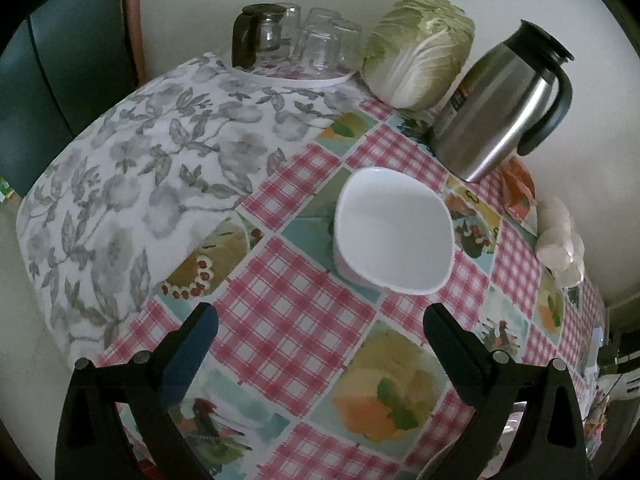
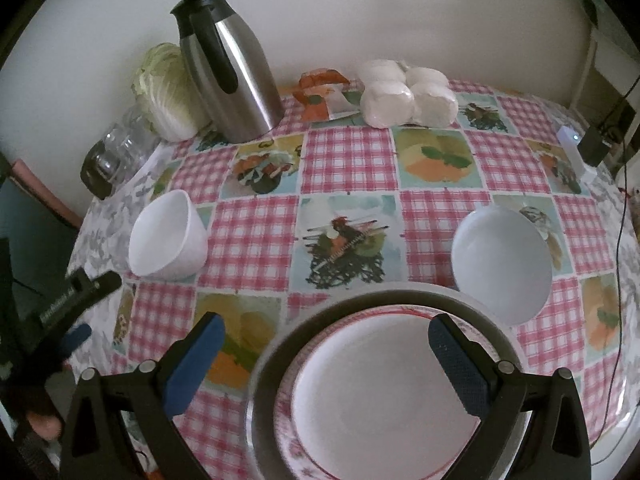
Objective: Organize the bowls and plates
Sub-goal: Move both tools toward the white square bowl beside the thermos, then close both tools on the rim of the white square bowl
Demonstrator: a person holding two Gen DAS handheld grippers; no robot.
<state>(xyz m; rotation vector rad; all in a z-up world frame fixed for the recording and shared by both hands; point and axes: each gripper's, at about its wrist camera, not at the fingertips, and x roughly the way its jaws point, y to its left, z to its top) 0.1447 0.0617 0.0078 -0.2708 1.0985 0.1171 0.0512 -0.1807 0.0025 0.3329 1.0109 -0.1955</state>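
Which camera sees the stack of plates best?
The right wrist view. The stack of plates fills its lower middle: a white plate on a flowered plate on a dark-rimmed one, under the open right gripper. In the left wrist view, only a blurred sliver of rim shows at the bottom edge.

Three plates stacked: plain white plate (image 2: 372,392) atop a red-patterned plate (image 2: 288,440), in a wide grey plate (image 2: 264,376). Beside the stack's far right rim, a round white bowl (image 2: 500,264), upright, empty. Well left of the stack, a squarish white bowl (image 2: 168,236), upright, empty.
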